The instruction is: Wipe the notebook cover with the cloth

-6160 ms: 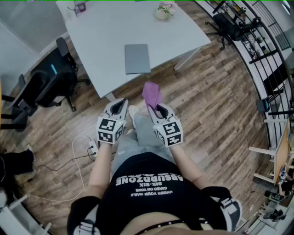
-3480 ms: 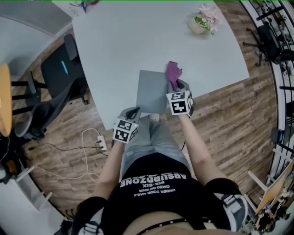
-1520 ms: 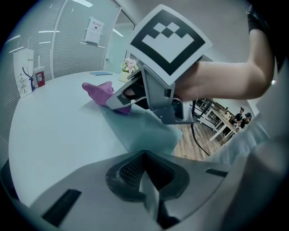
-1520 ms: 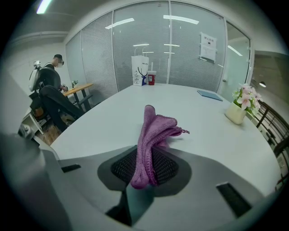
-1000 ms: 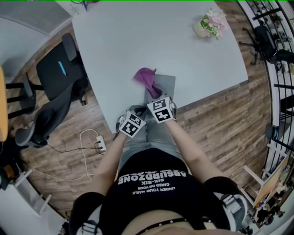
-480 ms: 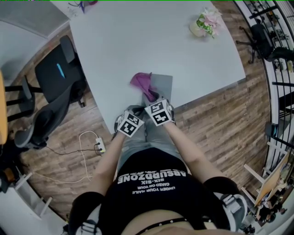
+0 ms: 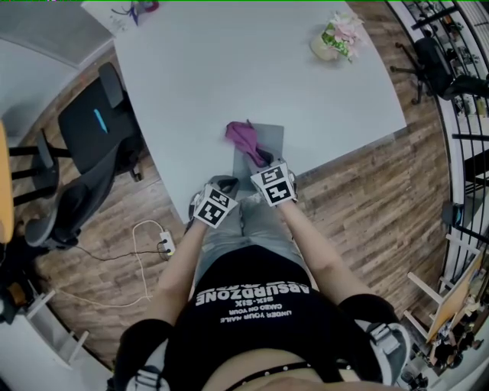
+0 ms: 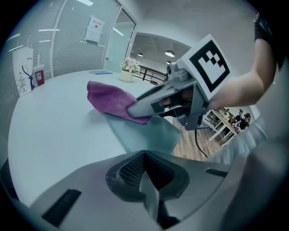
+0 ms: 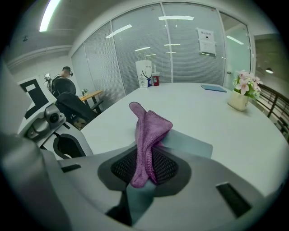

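A grey notebook (image 7: 269,140) lies flat at the near edge of the white table (image 7: 229,69). My right gripper (image 7: 260,159) is shut on a purple cloth (image 7: 242,135), which rests bunched on the notebook's far left part. In the right gripper view the cloth (image 9: 149,131) stands up between the jaws over the notebook (image 9: 192,145). My left gripper (image 7: 223,183) is shut at the table edge, beside the notebook's near left corner. I cannot tell whether it touches the cover. The left gripper view shows the cloth (image 8: 110,99) under the right gripper (image 8: 135,108).
A pot of flowers (image 7: 333,35) stands at the table's far right. Papers and small items (image 7: 130,11) sit at the far left corner. Black office chairs (image 7: 92,130) stand left of the table. A power strip with cable (image 7: 164,243) lies on the wooden floor.
Since the oldest frames the person has come up to the table and set the cloth on the notebook. In the last second the cloth swept slightly left and back; the left gripper stayed put.
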The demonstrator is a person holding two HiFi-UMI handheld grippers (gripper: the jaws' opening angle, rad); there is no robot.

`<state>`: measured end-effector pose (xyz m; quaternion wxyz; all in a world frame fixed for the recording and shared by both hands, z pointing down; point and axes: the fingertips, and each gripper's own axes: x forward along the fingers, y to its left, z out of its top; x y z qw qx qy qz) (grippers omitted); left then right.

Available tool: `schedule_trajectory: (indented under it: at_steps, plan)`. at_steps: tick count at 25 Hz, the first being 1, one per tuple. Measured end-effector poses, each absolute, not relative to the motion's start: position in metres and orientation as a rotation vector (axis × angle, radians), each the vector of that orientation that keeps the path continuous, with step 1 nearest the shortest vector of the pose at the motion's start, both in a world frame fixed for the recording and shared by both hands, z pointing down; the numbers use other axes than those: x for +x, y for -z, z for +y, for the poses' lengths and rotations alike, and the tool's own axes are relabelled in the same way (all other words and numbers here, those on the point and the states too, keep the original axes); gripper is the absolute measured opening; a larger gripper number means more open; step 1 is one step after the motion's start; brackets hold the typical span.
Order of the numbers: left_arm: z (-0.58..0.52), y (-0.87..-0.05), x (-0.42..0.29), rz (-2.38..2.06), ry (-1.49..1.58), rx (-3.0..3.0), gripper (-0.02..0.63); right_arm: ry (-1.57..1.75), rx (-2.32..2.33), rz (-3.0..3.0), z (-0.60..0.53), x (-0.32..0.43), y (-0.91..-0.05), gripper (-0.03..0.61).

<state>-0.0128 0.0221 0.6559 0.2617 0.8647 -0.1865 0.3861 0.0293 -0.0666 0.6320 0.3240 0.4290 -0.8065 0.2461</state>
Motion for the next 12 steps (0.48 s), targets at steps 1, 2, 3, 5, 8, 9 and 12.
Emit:
schedule_trajectory:
  at_steps: [1, 2, 3, 5, 8, 9, 12]
  plan:
    - [0.022, -0.656, -0.013, -0.505, -1.046, 2.340, 0.017, -0.646, 1.130, -2.114, -0.066, 0.032, -0.632, 0.097]
    - [0.022, -0.656, -0.013, -0.506, -1.048, 2.341, 0.017, -0.645, 1.133, -2.113, -0.065, 0.035, -0.632, 0.097]
    - [0.022, -0.656, -0.013, -0.507, -1.050, 2.342, 0.017, -0.643, 1.137, -2.111, -0.064, 0.039, -0.632, 0.097]
    - [0.023, -0.656, -0.012, -0.508, -1.053, 2.343, 0.017, -0.642, 1.148, -2.104, -0.063, 0.046, -0.632, 0.097]
    - [0.023, -0.656, -0.013, -0.511, -1.053, 2.339, 0.017, -0.649, 1.177, -2.091, -0.061, 0.057, -0.631, 0.097]
    - [0.023, -0.656, -0.013, -0.513, -1.051, 2.336, 0.017, -0.652, 1.188, -2.085, -0.061, 0.061, -0.631, 0.097]
    - [0.023, -0.656, -0.013, -0.519, -1.048, 2.330, 0.017, -0.657, 1.219, -2.064, -0.059, 0.074, -0.630, 0.097]
